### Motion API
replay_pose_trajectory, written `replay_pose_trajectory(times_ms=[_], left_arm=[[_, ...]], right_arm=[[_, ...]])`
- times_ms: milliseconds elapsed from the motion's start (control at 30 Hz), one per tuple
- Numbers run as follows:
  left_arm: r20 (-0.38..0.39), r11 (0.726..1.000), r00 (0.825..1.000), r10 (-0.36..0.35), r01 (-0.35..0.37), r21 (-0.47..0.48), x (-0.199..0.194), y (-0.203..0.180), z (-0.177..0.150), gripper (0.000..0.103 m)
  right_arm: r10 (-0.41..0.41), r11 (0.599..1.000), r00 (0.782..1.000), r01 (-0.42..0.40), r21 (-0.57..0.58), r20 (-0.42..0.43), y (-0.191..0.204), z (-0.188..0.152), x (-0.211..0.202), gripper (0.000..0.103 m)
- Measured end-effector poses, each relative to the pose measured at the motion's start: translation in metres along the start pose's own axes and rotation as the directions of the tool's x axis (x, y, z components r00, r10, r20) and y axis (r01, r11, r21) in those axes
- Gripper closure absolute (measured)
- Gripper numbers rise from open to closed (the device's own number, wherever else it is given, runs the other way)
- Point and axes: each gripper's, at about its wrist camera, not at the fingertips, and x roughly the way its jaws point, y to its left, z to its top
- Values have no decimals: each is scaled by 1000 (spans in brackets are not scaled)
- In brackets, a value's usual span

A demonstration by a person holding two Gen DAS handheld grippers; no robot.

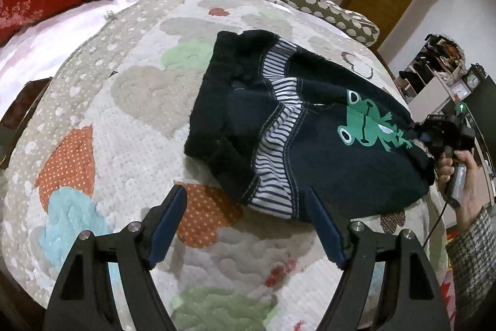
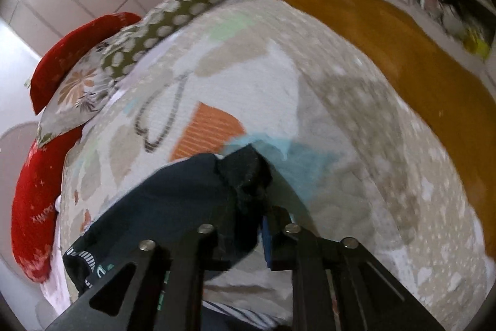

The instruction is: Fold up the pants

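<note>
Quilted bedspread (image 1: 130, 101) carries your navy pants (image 1: 310, 151), bunched near its right side; your right claw (image 2: 251, 207) is clamped on a dark edge, likely to drag it flat, a pinch only its own camera shows closely, while your left claw (image 1: 248, 225) hovers wide open, empty

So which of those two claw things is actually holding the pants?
The right gripper: it is shut on a bunched edge of the dark pants. The left gripper hangs open above the quilt, gripping nothing.
</note>
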Motion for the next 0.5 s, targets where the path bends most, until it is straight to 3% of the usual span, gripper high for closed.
replay_pose_trajectory(times_ms=[100, 200, 267, 400, 500], left_arm=[[1, 1000, 1000, 12, -12, -1, -4, -1, -3, 25], [8, 1000, 1000, 20, -20, 3, -9, -5, -5, 25], [10, 1000, 1000, 22, -22, 12, -11, -10, -7, 25], [13, 998, 999, 29, -30, 49, -19, -26, -12, 25], [31, 996, 999, 42, -44, 82, -30, -38, -16, 25]], right_arm=[[13, 999, 1000, -14, 46, 24, -10, -10, -12, 72], [29, 998, 987, -19, -66, 156, 3, -27, -54, 70], [68, 988, 983, -42, -146, 173, 14, -44, -73, 64], [163, 970, 984, -147, -194, 68, 17, -89, -78, 58], [171, 965, 985, -163, -207, 21, 7, -119, -71, 58]])
